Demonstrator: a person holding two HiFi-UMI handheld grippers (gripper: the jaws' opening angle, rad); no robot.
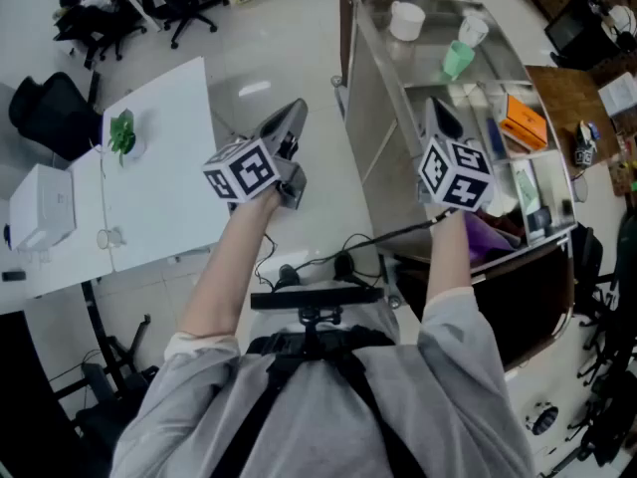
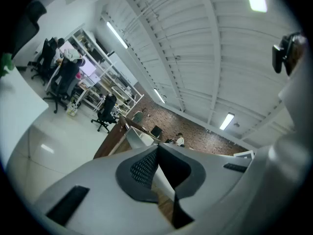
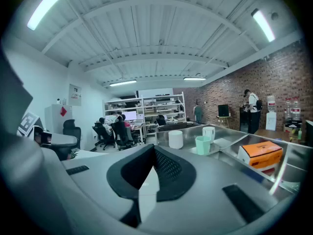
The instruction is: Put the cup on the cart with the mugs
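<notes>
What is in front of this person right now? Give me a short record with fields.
Cart: steel top, on the person's right
On cart: white mug, green cup, orange box
Left hand-held gripper: shut, empty
Right hand-held gripper: shut, empty, pointing at the cart
Table: white, on the left, with a small plant

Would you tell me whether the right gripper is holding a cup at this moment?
No: the right gripper has its jaws closed together on nothing, while the green cup stands ahead on the cart.
</notes>
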